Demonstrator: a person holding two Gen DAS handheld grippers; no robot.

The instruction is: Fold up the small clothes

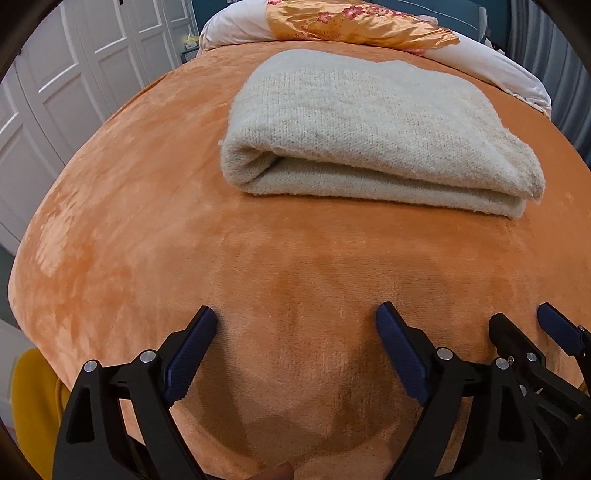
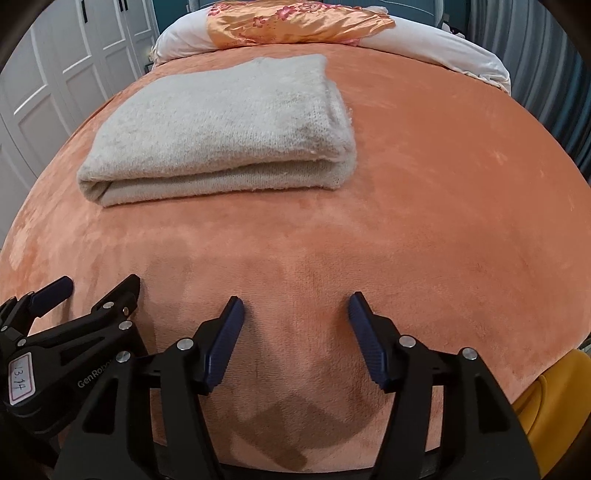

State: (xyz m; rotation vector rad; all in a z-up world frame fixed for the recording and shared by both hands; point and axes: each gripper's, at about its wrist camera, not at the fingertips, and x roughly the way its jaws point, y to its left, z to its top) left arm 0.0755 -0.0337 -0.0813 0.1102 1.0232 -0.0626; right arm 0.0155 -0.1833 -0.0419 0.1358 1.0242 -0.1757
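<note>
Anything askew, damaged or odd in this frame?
Nothing stands out. The cream knit garment lies neatly folded on the orange bed cover. The left claw and right claw are open and empty, apart from it.

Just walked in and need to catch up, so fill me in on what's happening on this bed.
A person holds two grippers low over the near edge of an orange blanket. The left gripper and the right gripper are both open and hold nothing. Farther up the bed lies a cream knitted garment, already folded into a neat stack, with neither gripper touching it. Behind it lie a white duvet and an orange floral cloth.
</note>
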